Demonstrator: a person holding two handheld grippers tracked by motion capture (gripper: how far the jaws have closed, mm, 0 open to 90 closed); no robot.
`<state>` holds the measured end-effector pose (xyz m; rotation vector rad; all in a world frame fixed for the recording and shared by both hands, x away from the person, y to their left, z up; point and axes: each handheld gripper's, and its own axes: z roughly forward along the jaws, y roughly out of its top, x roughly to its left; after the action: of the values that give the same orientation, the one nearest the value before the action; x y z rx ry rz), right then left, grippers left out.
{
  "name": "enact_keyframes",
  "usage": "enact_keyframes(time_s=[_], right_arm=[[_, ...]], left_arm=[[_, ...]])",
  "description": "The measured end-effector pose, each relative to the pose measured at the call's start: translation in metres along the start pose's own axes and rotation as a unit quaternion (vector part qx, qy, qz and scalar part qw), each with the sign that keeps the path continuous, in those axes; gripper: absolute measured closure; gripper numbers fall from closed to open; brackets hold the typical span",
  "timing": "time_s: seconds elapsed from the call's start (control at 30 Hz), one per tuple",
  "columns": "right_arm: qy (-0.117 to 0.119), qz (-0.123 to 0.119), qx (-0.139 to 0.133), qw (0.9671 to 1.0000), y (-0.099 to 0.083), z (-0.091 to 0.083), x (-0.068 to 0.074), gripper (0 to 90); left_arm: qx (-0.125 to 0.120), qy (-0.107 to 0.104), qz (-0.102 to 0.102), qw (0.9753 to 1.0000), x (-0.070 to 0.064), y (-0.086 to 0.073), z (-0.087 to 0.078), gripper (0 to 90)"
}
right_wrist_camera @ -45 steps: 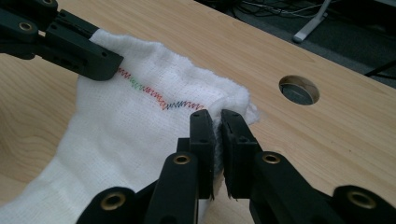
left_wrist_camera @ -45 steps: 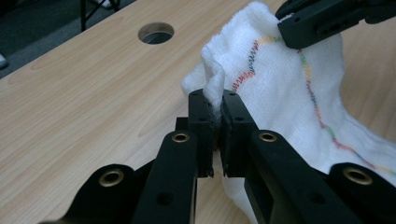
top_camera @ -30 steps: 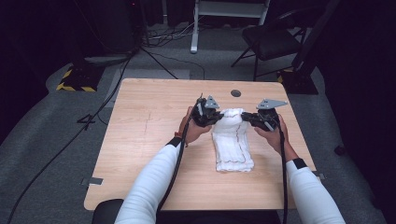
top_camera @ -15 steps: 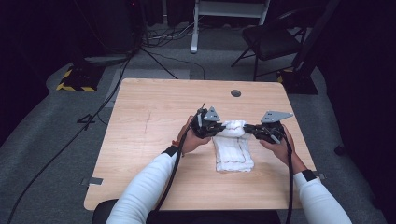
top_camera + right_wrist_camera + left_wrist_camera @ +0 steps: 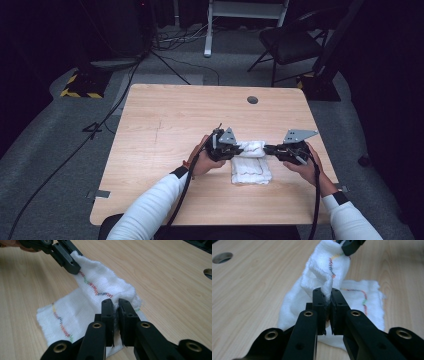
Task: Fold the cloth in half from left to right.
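A white cloth (image 5: 251, 165) with coloured zigzag stitching lies on the wooden table (image 5: 165, 125), its far end lifted between both grippers. My left gripper (image 5: 235, 150) is shut on the cloth's left corner; its jaws pinch the fabric (image 5: 325, 291) in the left gripper view. My right gripper (image 5: 269, 149) is shut on the right corner of the cloth (image 5: 100, 287), with the fabric caught between its jaws. In each gripper view the other gripper's jaw tip shows at the top, the right gripper (image 5: 349, 246) and the left gripper (image 5: 66, 258). The lower part of the cloth (image 5: 62, 315) rests flat.
A round cable hole (image 5: 252, 100) sits in the table near its far edge. A chair (image 5: 290, 45) and a white stand (image 5: 235, 10) are on the floor beyond. Cables run across the floor at the left (image 5: 75, 150).
Both grippers have come toward the near side of the table, drawing the cloth's far end back over the rest, so the cloth looks shorter now.
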<state>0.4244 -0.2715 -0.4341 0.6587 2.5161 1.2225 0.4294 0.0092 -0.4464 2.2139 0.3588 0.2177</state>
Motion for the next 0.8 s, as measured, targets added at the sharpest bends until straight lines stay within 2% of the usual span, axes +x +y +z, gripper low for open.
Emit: enact_keyframes(time_s=[0.1,0.23,0.37,0.6,0.8], right_arm=[[0.006,-0.003,0.004,1.0,-0.005,-0.001,0.005,83.6],[0.014,-0.007,0.01,0.9998,-0.01,-0.003,0.011,83.5],[0.019,-0.004,0.018,0.9996,-0.015,-0.004,0.015,83.4],[0.026,-0.005,0.032,0.9991,-0.027,-0.003,0.021,83.5],[0.028,-0.007,0.038,0.9989,-0.035,-0.007,0.026,83.7]], left_arm=[[0.006,-0.006,0.008,0.9999,-0.007,-0.002,-0.002,84.3],[0.007,-0.012,0.01,0.9998,-0.012,-0.007,-0.002,84.2],[0.019,-0.014,0.013,0.9996,-0.018,-0.012,0.001,84.1],[0.035,-0.025,0.029,0.9987,-0.03,-0.017,0.004,83.6],[0.04,-0.028,0.037,0.9981,-0.038,-0.019,0.003,83.1]])
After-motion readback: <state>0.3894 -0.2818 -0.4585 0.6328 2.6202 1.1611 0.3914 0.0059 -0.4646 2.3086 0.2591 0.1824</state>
